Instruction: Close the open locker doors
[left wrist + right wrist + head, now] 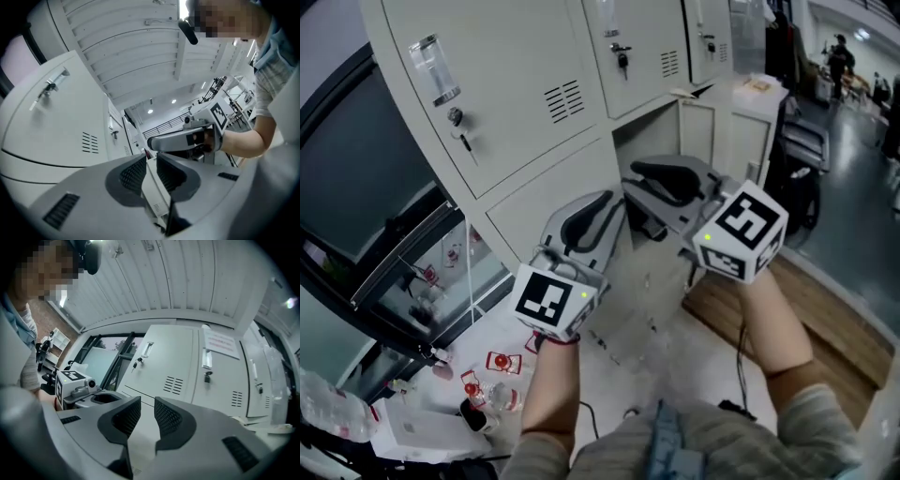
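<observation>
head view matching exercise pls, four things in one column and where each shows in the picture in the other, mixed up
Things:
1 leftmost locker's key
2 wooden floor
3 red-and-white packets
4 distant person

Places:
A top right
B lower left
C upper left
D lower right

Pairs: 1-C, 2-D, 3-B, 4-A

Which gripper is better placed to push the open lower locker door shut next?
Right, probably. The right gripper sits before the open compartment, with the swung-out door on its side. The left gripper faces an already closed lower door. Both jaws stand slightly apart, empty.
</observation>
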Motion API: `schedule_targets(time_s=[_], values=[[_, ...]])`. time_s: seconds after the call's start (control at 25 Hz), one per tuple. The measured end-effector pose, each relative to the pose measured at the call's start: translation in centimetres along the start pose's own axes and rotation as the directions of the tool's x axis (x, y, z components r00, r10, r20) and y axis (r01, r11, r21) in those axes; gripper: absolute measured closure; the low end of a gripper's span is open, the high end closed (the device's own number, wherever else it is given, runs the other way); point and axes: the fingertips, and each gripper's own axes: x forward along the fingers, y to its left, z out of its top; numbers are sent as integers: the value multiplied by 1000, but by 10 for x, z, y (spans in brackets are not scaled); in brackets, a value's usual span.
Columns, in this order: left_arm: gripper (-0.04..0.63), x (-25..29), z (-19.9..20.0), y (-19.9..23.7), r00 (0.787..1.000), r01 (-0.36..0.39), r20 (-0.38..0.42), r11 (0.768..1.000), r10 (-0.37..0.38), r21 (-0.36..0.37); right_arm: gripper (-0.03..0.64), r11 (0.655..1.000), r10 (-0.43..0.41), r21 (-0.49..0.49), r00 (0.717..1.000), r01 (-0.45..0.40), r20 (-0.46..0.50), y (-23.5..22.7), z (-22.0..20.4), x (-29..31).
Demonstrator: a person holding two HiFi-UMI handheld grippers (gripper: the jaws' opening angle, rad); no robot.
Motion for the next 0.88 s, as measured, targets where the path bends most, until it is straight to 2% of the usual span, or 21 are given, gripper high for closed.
schedule_targets(time_s=[0.32, 0.52, 0.72, 0.88], values=[[528, 110, 16, -101, 990, 123, 70, 991, -119, -52, 531, 992, -124, -16, 988, 123, -95, -84, -33, -132], [528, 164, 17, -158, 981, 185, 79, 980, -179, -68, 531, 979, -201, -15, 969, 201, -143, -130, -54, -207], [528, 201, 12, -196, 975, 215, 70, 973, -209, -89, 530, 970, -237, 6, 954, 242, -184, -160, -77, -257], [528, 228, 2, -210, 970, 239, 66, 966, -234, -94, 530, 966, -249, 24, 952, 257, -180, -178, -90, -274]])
